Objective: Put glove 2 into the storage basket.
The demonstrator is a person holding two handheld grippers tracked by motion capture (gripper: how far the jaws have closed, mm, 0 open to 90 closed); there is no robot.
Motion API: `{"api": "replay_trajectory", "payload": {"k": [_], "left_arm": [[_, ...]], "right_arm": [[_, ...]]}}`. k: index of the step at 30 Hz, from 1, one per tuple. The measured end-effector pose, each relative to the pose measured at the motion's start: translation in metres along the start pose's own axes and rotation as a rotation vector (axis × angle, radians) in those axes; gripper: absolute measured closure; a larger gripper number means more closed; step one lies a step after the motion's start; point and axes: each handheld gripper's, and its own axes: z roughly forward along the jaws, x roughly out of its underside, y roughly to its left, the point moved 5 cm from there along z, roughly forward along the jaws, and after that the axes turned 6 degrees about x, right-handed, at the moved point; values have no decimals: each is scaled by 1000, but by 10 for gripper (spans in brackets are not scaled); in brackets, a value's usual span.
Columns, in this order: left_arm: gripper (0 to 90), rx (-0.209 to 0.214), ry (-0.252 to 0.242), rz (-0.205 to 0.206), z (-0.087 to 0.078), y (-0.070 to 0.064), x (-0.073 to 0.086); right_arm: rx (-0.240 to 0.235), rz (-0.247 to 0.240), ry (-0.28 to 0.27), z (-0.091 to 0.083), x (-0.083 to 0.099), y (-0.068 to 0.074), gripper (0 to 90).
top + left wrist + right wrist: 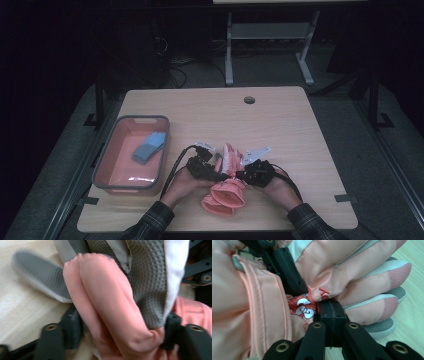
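Pink padded glove (229,192) sits near front-centre of the wooden worktop (280,120), held between both tools just in front of the person's hands; looks like a pair w/ grey grippy palms and white trim, cuff end toward the person. Left tool (216,171) pinches the glove's fabric between its jaws: pink fold and grey waffle palm (147,277) bunched there. Right tool (331,312) has jaws pressed together, nipping the fabric by a red bow patch (302,307) near the cuff. Soft, light, floppy stuff, prob. slides on itself, so thin folds could slip out; best grab at the stitched cuff or a seam, not the puffy fingers. Pink bin (107,162) w/ a blue item (149,146) sits well apart at left
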Motion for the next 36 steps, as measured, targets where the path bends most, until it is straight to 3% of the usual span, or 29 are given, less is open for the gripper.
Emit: {"api": "replay_trajectory", "payload": {"k": [5, 7, 8, 10, 14, 23, 25, 30, 36], "left_arm": [[502, 19, 4, 10, -3, 1, -1], [530, 23, 6, 14, -4, 1, -1], [542, 25, 7, 13, -5, 1, -1], [557, 27, 1, 18, -6, 0, -2], [570, 32, -9, 19, -9, -3, -5], [574, 12, -54, 55, -24, -14, -16], [574, 3, -59, 61, -28, -15, -18], [573, -24, -65, 80, -37, -18, -20], [571, -36, -61, 109, -44, -24, -23]], "right_arm": [[-23, 26, -18, -3, 1, -3, 894], [-34, 38, -33, -6, 2, -5, 812], [-39, 54, -53, -11, 3, -8, 729], [-23, 87, -80, -20, 5, -12, 579], [35, 126, -114, -33, 17, -25, 431], [156, 261, -70, -38, 54, -61, 231], [193, 259, -61, -35, 57, -65, 211], [199, 256, -21, -25, 60, -66, 178], [217, 240, -23, -19, 63, -65, 142]]}}
